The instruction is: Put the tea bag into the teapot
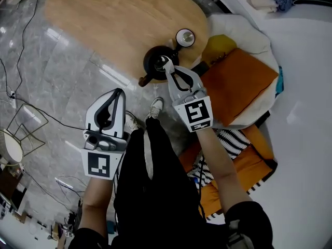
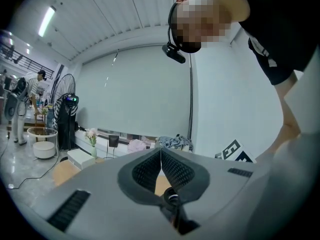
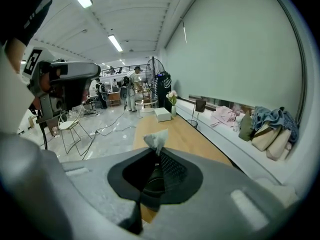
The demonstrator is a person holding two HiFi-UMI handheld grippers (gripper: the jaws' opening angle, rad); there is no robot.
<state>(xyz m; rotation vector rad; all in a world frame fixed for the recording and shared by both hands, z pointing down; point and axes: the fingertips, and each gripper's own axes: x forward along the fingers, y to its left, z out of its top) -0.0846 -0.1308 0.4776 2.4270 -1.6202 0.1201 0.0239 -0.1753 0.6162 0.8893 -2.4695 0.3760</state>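
A black teapot (image 1: 153,62) stands open near the front edge of the oval wooden table (image 1: 104,19), spout toward the lower left. Its round lid (image 1: 185,37) lies beside it. My right gripper (image 1: 167,66) hangs right over the pot's mouth, shut on the white tea bag (image 1: 166,61). In the right gripper view the crumpled tea bag (image 3: 156,139) sticks up from the pinched tips of the right gripper (image 3: 159,152), and the dark teapot (image 3: 154,183) shows below them. My left gripper (image 1: 121,92) is shut and empty, over the floor left of the pot; its left gripper view shows the tips (image 2: 161,151) meeting.
Orange cushions (image 1: 236,82) and a striped cloth (image 1: 231,139) lie to the right of the table. The person's legs and a shoe (image 1: 155,107) are below the pot. A wire chair (image 1: 26,121) and cables sit on the marble floor at left.
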